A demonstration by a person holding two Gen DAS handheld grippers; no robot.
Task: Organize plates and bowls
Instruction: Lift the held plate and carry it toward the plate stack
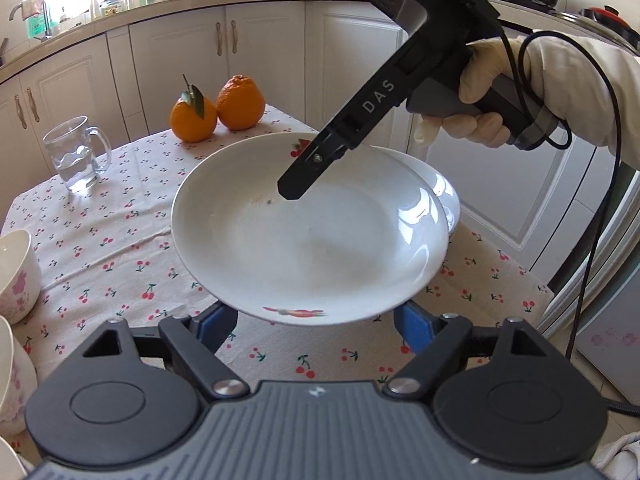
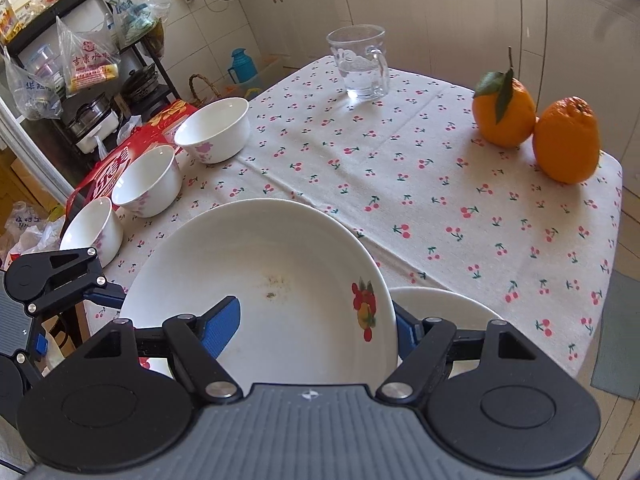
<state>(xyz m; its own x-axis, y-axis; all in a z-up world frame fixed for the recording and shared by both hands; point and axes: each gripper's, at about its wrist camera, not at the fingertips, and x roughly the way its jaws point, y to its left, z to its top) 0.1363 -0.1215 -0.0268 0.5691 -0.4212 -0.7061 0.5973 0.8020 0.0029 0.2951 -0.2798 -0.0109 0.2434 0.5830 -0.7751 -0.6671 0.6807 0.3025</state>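
Observation:
A white deep plate (image 1: 312,240) (image 2: 260,272) with a fruit print hangs tilted above the cherry-print tablecloth (image 2: 400,168). My left gripper (image 1: 314,316) is at its near rim, both blue pads pressed against the plate from either side underneath. My right gripper (image 2: 316,328) is shut on the opposite rim: one blue pad lies on the inside face, the other outside the edge. In the left wrist view its upper finger (image 1: 296,184) rests on the plate's inside; the lower one is hidden. A second white plate (image 1: 440,188) (image 2: 448,308) lies on the table beneath. Three white floral bowls (image 2: 214,130) (image 2: 148,184) (image 2: 94,228) line the table's edge.
A glass mug (image 2: 362,66) with water and two oranges (image 2: 504,112) (image 2: 568,140) stand toward the far side of the table. A red box (image 2: 120,160) sits behind the bowls. White cabinets (image 1: 260,60) ring the table. A gloved hand (image 1: 480,92) holds the right gripper.

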